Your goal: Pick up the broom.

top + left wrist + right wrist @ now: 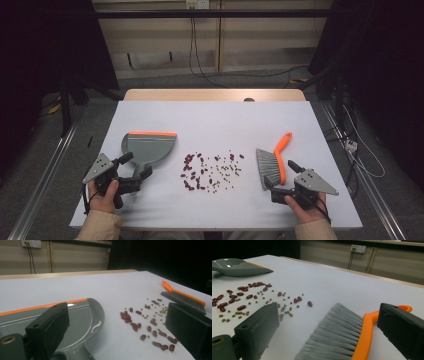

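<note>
- two hands at the bottom edge of the high view each hold a gripper; the left gripper [134,172] sits at the lower left of the frame, the right gripper [270,189] at the lower right.
- left gripper: jaws spread wide, nothing pinched; in the left gripper view the dustpan's handle end lies between them at the bottom of the frame, with no pad seen pressing on it.
- right gripper: jaws spread wide too; in the right gripper view the brush [342,335] lies between them, unpinched.
- dustpan [148,147], grey with an orange lip, lies flat left of centre in the high view, lip toward the far edge.
- brush, grey bristles and orange handle, lies right of centre, its handle pointing to the upper right.
- beans [210,172], dark red ones mixed with small green ones, are scattered mid-frame between dustpan and brush, apart from both.
- table [215,120], pale and flat, carries all of it; cables hang on the wall at the top of the frame.
</note>
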Demonstrator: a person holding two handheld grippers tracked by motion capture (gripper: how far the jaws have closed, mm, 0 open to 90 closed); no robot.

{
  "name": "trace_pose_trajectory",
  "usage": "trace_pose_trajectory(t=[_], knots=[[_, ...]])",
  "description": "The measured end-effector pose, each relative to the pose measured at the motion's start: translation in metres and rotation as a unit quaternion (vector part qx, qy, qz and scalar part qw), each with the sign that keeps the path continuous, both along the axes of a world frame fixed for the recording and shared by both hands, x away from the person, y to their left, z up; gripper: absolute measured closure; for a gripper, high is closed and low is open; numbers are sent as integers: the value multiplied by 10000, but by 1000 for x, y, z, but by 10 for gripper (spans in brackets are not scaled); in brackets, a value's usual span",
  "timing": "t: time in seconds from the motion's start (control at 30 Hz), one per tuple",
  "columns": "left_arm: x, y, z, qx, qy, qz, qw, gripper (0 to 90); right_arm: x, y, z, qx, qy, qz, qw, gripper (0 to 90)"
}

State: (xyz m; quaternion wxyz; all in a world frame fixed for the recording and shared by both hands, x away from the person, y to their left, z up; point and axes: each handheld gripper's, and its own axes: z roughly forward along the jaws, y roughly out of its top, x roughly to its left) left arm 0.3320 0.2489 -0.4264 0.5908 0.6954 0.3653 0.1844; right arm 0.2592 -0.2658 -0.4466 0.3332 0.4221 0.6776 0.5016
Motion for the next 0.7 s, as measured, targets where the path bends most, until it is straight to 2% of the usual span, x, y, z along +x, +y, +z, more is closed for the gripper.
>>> trace_pose_trajectory(t=[0.4,0.43,0.53,0.7], knots=[[0,0,0,-35,14,-4,10000,54,3,-1,2,36,4,-10,10000,32],[0,-1,0,-28,10,-15,10000,54,5,1,2,90,75,-80,9999,29],[1,-1,0,-22,5,-17,10000,55,6,2,2,88,100,-113,9998,28],[1,-1,0,-36,-10,-13,10000,55,18,1,11,48,160,-228,9996,49]])
